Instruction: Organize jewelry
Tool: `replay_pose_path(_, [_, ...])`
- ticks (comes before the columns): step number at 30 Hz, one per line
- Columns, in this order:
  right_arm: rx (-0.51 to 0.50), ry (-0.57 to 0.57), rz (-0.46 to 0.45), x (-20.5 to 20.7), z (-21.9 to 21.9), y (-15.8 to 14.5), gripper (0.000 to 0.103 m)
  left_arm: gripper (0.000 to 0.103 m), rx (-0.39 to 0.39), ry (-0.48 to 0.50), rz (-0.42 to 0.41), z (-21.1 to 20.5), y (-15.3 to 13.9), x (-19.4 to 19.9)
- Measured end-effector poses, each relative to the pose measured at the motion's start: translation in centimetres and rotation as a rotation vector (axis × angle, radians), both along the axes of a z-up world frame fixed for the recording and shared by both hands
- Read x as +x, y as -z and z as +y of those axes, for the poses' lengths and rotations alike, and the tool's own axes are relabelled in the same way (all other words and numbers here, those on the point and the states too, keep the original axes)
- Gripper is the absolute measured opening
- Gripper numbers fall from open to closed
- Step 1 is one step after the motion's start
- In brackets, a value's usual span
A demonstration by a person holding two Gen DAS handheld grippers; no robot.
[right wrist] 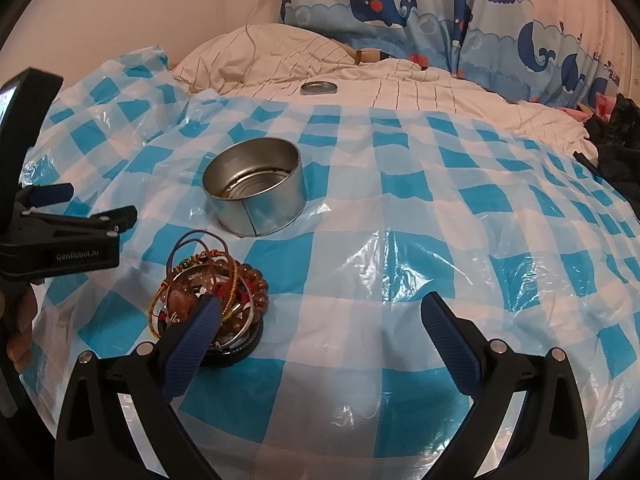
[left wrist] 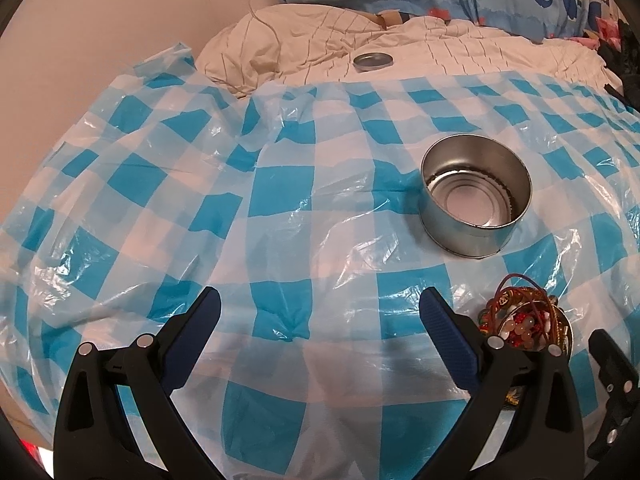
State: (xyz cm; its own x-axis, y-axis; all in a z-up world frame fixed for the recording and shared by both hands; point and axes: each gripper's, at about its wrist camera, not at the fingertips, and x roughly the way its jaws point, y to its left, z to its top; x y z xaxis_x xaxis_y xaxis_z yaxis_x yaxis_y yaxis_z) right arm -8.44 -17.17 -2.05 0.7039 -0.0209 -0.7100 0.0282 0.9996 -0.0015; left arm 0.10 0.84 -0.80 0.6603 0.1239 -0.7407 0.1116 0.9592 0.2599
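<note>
A pile of bracelets and bead strings (right wrist: 208, 292) lies heaped on a dark round dish on the blue-and-white checked plastic sheet (right wrist: 440, 220). An empty round metal tin (right wrist: 254, 196) stands just behind the pile. My right gripper (right wrist: 320, 312) is open, its left finger right beside the pile. In the left wrist view the jewelry pile (left wrist: 528, 320) sits just right of my open left gripper (left wrist: 320, 304), with the tin (left wrist: 476, 204) further ahead to the right. Nothing is between either pair of fingers. The left gripper's body (right wrist: 60, 232) shows at the left edge of the right wrist view.
The tin's lid (right wrist: 319, 88) lies on the cream quilt (right wrist: 400, 80) beyond the sheet. Whale-print fabric (right wrist: 440, 12) hangs behind the bed. Dark clothing (right wrist: 616, 140) is at the far right. A person's hand (right wrist: 20, 320) shows at the left edge.
</note>
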Motion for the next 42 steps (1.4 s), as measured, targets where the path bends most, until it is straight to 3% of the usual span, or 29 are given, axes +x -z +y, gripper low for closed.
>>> replay_pose_path(4, [-0.003,-0.009,0.004,0.2,0.3,0.1,0.096,0.095,0.017,-0.005,-0.004,0.0,-0.1,0.0])
replay_pose_path(14, [-0.001,-0.016,0.0,0.1,0.6,-0.1,0.096,0.095,-0.068,0.03,0.043,-0.1,0.3,0.2])
replay_pose_path(28, [0.002,-0.023,0.002,0.2,0.9,-0.4,0.096,0.095,-0.094,0.039,0.062,-0.4,0.7,0.1])
replay_pose_path(42, [0.025,-0.08,-0.015,0.0,1.4,-0.9,0.096,0.095,-0.22,-0.035,0.103,3.1,0.5,1.2])
